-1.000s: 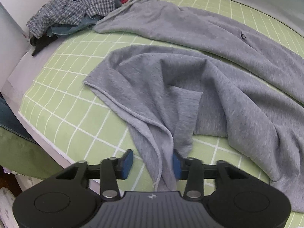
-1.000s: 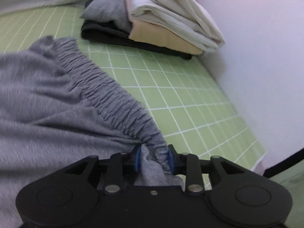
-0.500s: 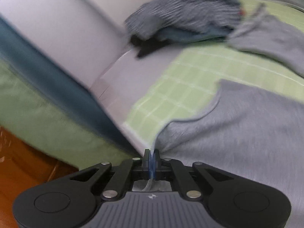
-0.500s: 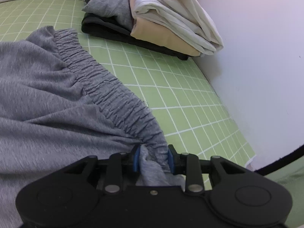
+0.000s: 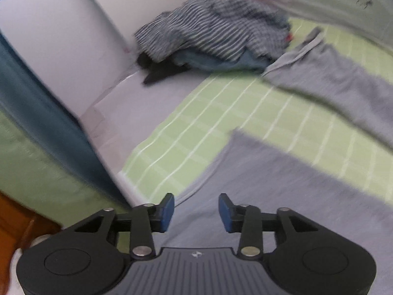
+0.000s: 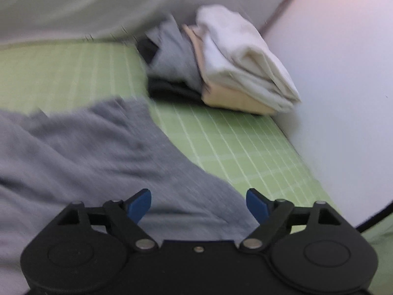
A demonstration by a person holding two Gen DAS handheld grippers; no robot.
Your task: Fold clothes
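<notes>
Grey sweatpants (image 5: 282,177) lie spread on the green grid mat (image 5: 221,113). In the left wrist view my left gripper (image 5: 196,209) is open and empty, just above the near leg's hem; the other leg (image 5: 343,88) stretches across the far right. In the right wrist view my right gripper (image 6: 199,202) is wide open and empty above the waistband end of the sweatpants (image 6: 98,147). Both views are motion-blurred.
A heap of unfolded clothes with a checked shirt (image 5: 211,32) on top sits at the mat's far left corner. A folded stack (image 6: 235,73) of white, beige, grey and black garments sits at the far right by the wall. The mat edge (image 5: 127,169) drops off to the left.
Both grippers have opened and let go of the sweatpants: the left released the leg hem, the right released the waistband. Both have pulled back slightly from the cloth.
</notes>
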